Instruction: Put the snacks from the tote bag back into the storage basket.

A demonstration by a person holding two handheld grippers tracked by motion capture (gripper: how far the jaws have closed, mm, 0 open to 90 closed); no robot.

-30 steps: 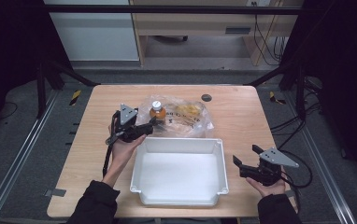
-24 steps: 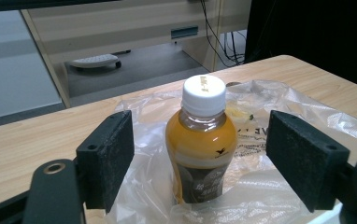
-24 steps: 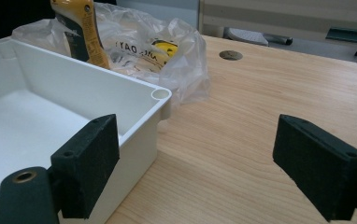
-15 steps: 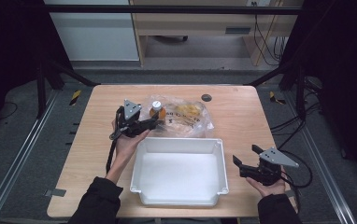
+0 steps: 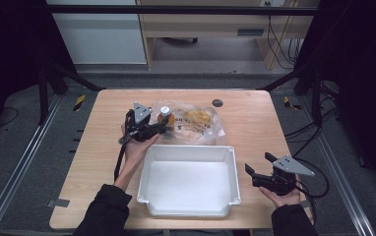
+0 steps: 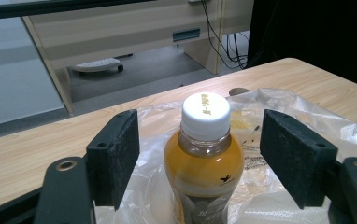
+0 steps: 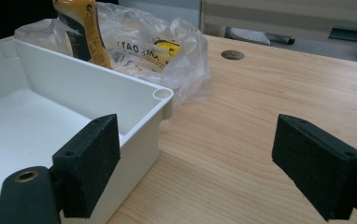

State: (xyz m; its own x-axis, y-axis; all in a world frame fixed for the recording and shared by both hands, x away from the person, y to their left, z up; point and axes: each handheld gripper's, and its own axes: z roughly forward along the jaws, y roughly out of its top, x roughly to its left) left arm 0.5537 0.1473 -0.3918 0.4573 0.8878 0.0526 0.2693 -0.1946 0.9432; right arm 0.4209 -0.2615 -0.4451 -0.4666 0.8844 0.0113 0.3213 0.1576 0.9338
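Observation:
A small bottle (image 5: 165, 116) of orange drink with a white cap (image 6: 205, 113) stands upright on the wooden table, against a crumpled clear plastic bag (image 5: 201, 126). My left gripper (image 5: 165, 125) reaches in from the left with one jaw on each side of the bottle (image 6: 203, 163). Its jaws have just been closing, but a gap still shows at each pad, so it is open. My right gripper (image 5: 258, 163) rests open near the table's right front, beside the white tray (image 5: 191, 148), with nothing between its pads (image 7: 88, 167).
The white tray's near corner (image 7: 162, 94) sits just left of the right gripper. The bag (image 7: 167, 46) holds yellow packaged items behind the tray. A round grommet hole (image 5: 217, 103) is in the tabletop at the back. Bare wood lies right of the tray.
The left gripper has edged farther onto the bottle and its jaws have narrowed around it. The right gripper has stayed where it was.

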